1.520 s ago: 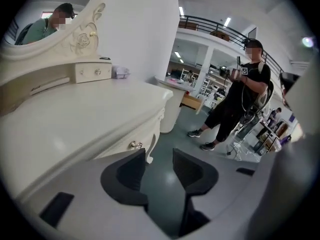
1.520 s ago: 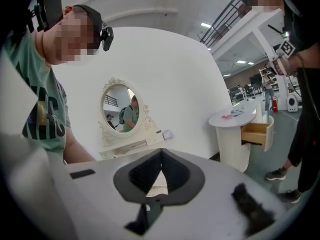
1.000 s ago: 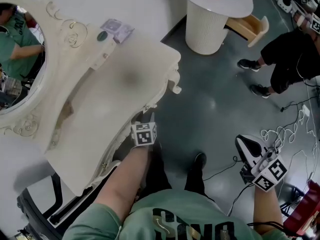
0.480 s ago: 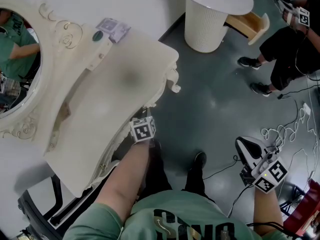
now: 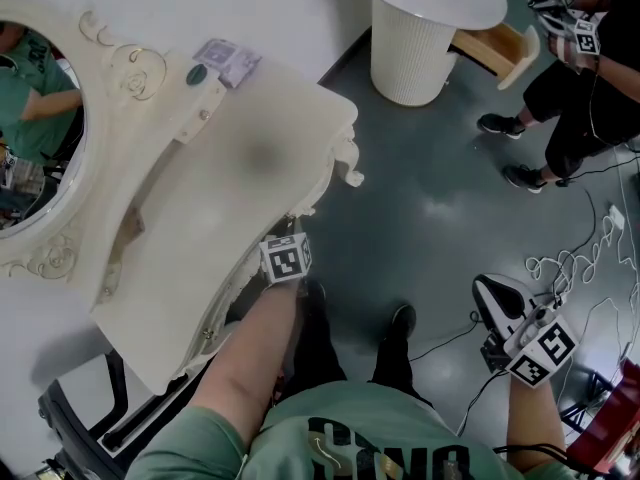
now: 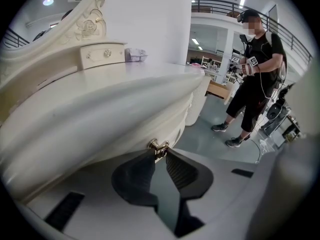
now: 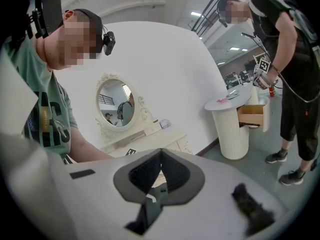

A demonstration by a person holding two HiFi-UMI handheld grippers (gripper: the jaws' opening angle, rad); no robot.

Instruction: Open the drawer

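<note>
Mirror [image 5: 30,118]: oval, in a carved cream frame, well to the left of the left gripper and beyond it; a green sleeve is reflected in it.
Packet [image 5: 228,60]: pale and printed, lying at the back of the tabletop, far ahead of the left gripper.
Dressing table [image 5: 230,198]: cream, with a bare curved top that overhangs the left gripper from above.
Drawer [image 6: 100,129]: a bowed cream front under the tabletop's edge, directly ahead of the left gripper; how far out it stands cannot be told.
Handle [image 6: 158,146]: small and gold, set on the drawer front, right at the left gripper's tips.
Left gripper [image 6: 159,154]: clenched on the handle, both tips pressing against it from either side; the marker cube sits on top at the table's front edge.
Side table [image 5: 425,28]: round and white with a ribbed base, far ahead of both grippers; a wooden drawer stands pulled out on its right side.
Right gripper [image 7: 160,154]: jaw tips touching with nothing between them, held well to the right of the left gripper and away from the dressing table.
Other person [image 5: 580,88]: dressed in black, standing far ahead of the right gripper and holding marked grippers.
Cables [image 5: 570,268]: white loops on the grey floor, just beyond the right gripper.
</note>
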